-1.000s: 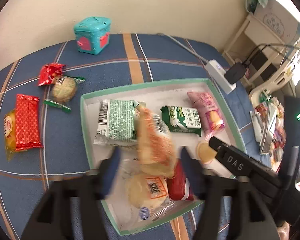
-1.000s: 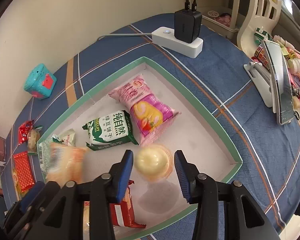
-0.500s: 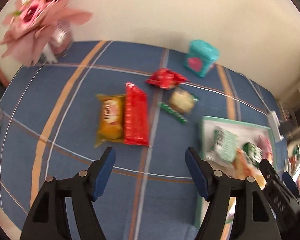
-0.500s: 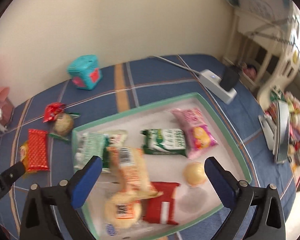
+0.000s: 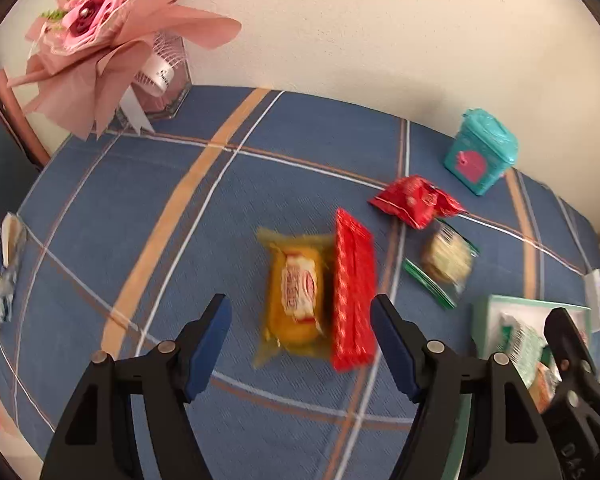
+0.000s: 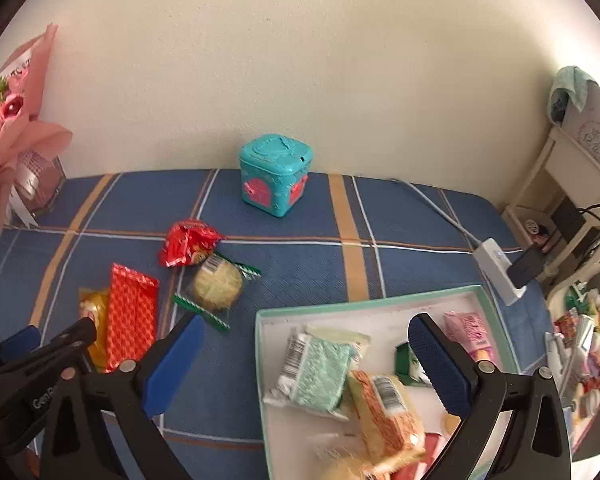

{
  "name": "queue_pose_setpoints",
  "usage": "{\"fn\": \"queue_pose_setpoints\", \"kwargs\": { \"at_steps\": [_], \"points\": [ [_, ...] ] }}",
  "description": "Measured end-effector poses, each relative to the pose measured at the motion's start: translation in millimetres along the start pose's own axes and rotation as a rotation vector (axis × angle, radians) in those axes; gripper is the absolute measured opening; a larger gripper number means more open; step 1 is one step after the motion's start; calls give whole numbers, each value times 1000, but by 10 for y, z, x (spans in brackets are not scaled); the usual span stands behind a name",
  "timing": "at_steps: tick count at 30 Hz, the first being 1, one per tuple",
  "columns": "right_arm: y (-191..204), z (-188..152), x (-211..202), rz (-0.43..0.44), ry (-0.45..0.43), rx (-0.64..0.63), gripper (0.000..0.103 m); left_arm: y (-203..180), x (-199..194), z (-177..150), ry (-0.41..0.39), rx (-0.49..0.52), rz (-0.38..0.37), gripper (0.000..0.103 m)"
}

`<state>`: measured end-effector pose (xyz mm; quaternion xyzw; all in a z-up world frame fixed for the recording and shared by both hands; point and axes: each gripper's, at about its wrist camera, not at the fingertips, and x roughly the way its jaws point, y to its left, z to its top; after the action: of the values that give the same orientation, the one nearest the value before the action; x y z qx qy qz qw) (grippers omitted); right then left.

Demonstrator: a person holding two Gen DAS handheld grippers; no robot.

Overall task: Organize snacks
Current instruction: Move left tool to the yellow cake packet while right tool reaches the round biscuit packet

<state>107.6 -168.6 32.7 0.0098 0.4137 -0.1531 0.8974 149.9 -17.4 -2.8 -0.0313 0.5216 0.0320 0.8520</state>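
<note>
My left gripper (image 5: 300,346) is open and empty, hovering over the blue plaid cloth just short of a yellow cake pack (image 5: 296,296) and a long red pack (image 5: 352,292) lying side by side. Beyond them lie a crumpled red pack (image 5: 416,200) and a round biscuit in a green-edged wrapper (image 5: 446,260). My right gripper (image 6: 306,364) stands wide open and empty above the left end of the green-rimmed tray (image 6: 364,304). The tray holds a green-white pack (image 6: 320,368), an orange pack (image 6: 384,412), a pink pack (image 6: 470,332) and others.
A teal box (image 6: 276,176) stands by the wall. A pink bouquet (image 5: 100,28) fills the back left corner. A white power strip (image 6: 496,268) with a plug lies right of the tray, and a cluttered shelf (image 6: 584,344) sits past the table's right edge.
The right gripper opened wide, left the round yellow snack in the tray and drew back upward. The left gripper swung from the tray to the loose snacks on the left.
</note>
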Motion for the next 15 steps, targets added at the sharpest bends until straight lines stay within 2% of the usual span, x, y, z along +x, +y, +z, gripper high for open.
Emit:
{"fn": "queue_pose_setpoints", "kwargs": {
  "at_steps": [6,10,15],
  "points": [
    [26,4,293,41,42,9,103,-98,271,127,7,16,46,73],
    [9,40,405,50,41,13,103,-216,382,161,-15,59,69,73],
    [-7,95,522,69,49,28,103,-271,532,159,-5,86,98,73]
  ]
}}
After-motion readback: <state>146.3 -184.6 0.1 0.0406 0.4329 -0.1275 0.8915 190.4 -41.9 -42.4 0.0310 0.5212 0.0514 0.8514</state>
